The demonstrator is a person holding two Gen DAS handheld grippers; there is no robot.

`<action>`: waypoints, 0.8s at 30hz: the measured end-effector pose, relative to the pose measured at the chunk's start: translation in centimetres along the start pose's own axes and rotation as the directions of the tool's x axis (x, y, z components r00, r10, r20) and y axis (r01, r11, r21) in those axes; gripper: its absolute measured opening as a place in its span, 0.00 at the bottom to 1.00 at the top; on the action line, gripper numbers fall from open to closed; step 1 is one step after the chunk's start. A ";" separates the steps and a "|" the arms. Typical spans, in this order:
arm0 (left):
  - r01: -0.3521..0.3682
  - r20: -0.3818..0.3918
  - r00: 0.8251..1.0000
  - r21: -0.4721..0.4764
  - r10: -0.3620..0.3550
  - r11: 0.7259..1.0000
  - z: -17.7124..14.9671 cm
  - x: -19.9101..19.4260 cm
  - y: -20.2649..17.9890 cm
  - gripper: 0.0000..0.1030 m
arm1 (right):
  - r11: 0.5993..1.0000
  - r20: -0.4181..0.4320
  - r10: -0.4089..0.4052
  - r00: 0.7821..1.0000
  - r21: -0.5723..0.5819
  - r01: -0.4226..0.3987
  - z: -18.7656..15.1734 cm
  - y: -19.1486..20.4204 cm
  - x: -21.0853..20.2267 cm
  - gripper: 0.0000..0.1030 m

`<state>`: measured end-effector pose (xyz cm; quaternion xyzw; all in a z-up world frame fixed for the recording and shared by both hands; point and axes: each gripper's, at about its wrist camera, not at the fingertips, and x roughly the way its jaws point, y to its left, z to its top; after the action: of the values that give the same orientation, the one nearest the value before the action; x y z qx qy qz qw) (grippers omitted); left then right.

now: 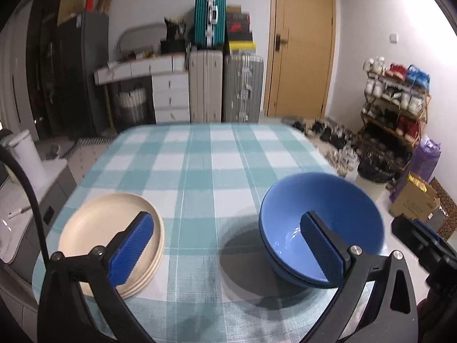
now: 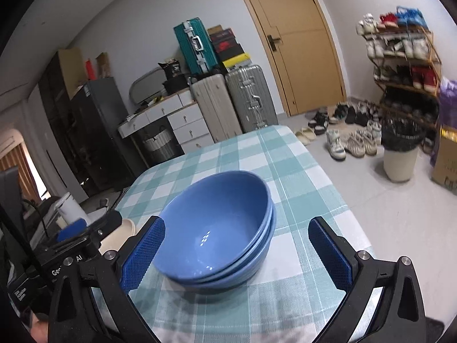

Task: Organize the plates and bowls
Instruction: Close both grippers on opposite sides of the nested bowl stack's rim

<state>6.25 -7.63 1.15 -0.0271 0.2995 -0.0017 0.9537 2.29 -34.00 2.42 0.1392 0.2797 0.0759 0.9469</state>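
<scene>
While nested, bowls (image 2: 220, 234) between gripper (image 2: 237, 251) fingers.

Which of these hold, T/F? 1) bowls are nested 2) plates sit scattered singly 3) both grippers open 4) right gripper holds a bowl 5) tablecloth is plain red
1) The bowls are nested in one stack: true.
2) False: the plates lie in one stack.
3) Left gripper and right gripper are open: true.
4) False: its jaws are open and hold nothing.
5) False: the tablecloth is teal and white check.
</scene>
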 end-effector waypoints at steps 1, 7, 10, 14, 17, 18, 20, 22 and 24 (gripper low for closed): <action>0.008 -0.047 0.999 0.000 -0.008 1.000 0.4 1.0 0.0 1.00 | 1.000 -0.009 -0.015 1.000 0.001 0.015 0.3 -0.3 0.7 0.99; 0.060 -0.178 0.982 -0.025 -0.063 0.998 1.7 5.1 -0.6 1.00 | 0.999 -0.137 -0.028 0.990 0.028 0.032 1.8 -2.0 5.9 0.99; 0.069 -0.241 0.968 -0.027 -0.074 0.997 1.9 7.0 -1.1 1.00 | 0.998 -0.188 -0.001 0.982 0.060 0.012 1.9 -2.6 7.7 0.99; 0.082 -0.319 0.944 -0.024 -0.086 0.996 2.0 9.2 -1.8 1.00 | 0.989 -0.243 0.055 0.969 0.146 -0.020 1.5 -3.8 9.2 0.99; 0.151 -0.362 0.913 -0.128 -0.188 0.980 2.1 10.4 -1.0 1.00 | 0.977 -0.265 0.093 0.960 0.208 -0.038 1.2 -4.6 9.9 0.99; 0.162 -0.379 0.901 -0.154 -0.210 0.975 2.1 10.9 -0.9 1.00 | 0.972 -0.273 0.106 0.956 0.229 -0.043 1.2 -4.8 10.2 0.99; 0.165 -0.403 0.889 -0.160 -0.217 0.973 2.1 11.4 -1.0 1.00 | 0.961 -0.286 0.122 0.951 0.274 -0.041 1.1 -5.5 10.7 0.99; 0.171 -0.417 0.881 -0.164 -0.225 0.972 2.0 11.7 -1.0 1.00 | 0.952 -0.297 0.134 0.945 0.304 -0.039 0.9 -5.9 11.2 0.99; 0.201 -0.448 0.854 -0.182 -0.263 0.963 1.5 12.3 -1.3 1.00 | 0.947 -0.309 0.144 0.940 0.318 -0.040 0.8 -6.1 11.6 0.97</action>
<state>17.20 -9.11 -4.54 -0.1229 0.5148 -0.1039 0.8421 12.76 -37.38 -4.66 0.2832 0.4348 0.0983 0.8492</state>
